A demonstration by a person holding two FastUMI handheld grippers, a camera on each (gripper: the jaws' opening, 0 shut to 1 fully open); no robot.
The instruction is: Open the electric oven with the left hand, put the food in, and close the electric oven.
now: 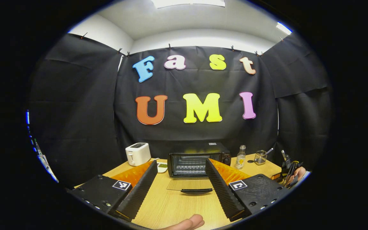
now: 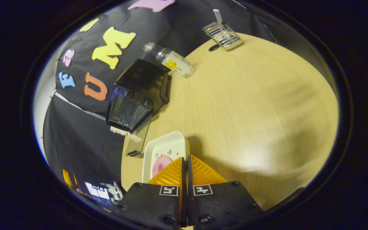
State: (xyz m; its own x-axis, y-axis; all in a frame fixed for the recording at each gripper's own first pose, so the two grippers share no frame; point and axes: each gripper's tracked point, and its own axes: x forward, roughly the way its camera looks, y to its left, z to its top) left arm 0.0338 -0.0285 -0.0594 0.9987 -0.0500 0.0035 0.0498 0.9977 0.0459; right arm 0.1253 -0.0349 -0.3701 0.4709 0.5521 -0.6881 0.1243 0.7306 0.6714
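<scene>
While the left gripper (image 1: 181, 179) is held wide apart and empty, clear of the lowered door (image 1: 190, 186), the right gripper (image 2: 185, 166) is pinched on the white food tray's (image 2: 163, 150) rim, ready for loading; beyond, the electric oven (image 1: 196, 161) stands open.
</scene>
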